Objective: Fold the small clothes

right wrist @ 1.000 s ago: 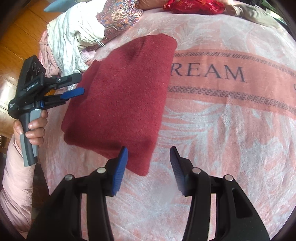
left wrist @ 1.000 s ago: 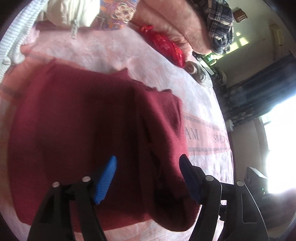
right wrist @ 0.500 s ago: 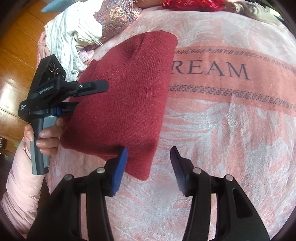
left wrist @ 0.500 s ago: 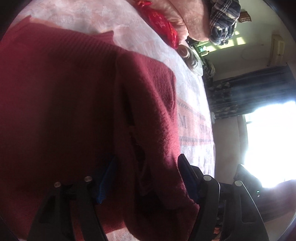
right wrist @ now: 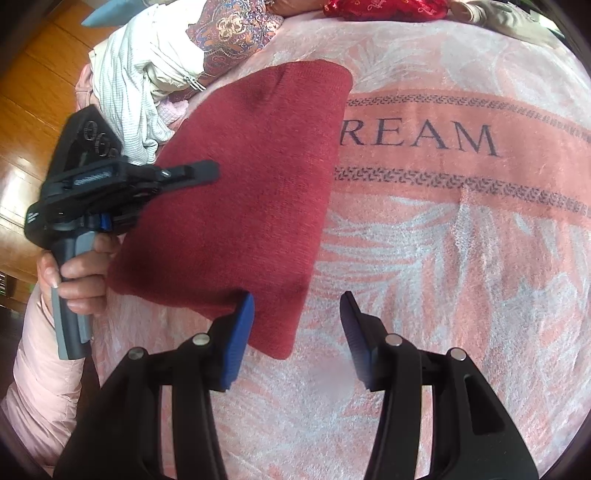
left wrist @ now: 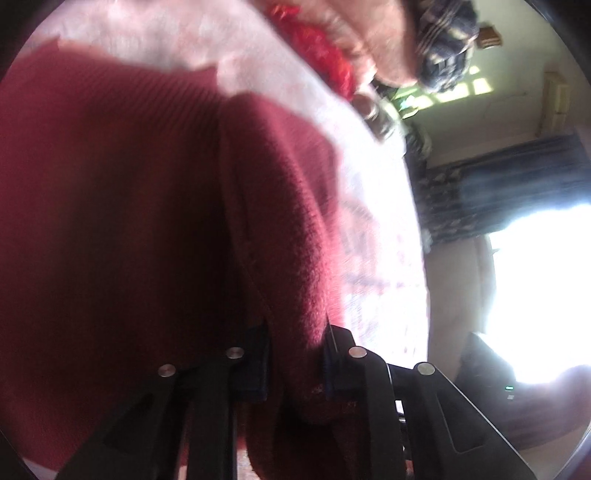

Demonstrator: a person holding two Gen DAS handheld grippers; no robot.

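A folded dark red knit garment lies on the pink blanket. In the left wrist view the garment fills most of the frame. My left gripper is shut on the garment's near left edge, with a thick fold of knit between its blue pads. In the right wrist view the left gripper sits at the garment's left edge, one jaw lying over the cloth. My right gripper is open and empty, hovering over the garment's near corner.
A pile of unfolded clothes lies at the back left of the bed. A red patterned cloth lies at the far edge. Wooden floor shows beyond the left side. A bright window lies right.
My left gripper has moved in onto the garment's left edge and closed on the cloth. My right gripper has stayed open over the near corner.
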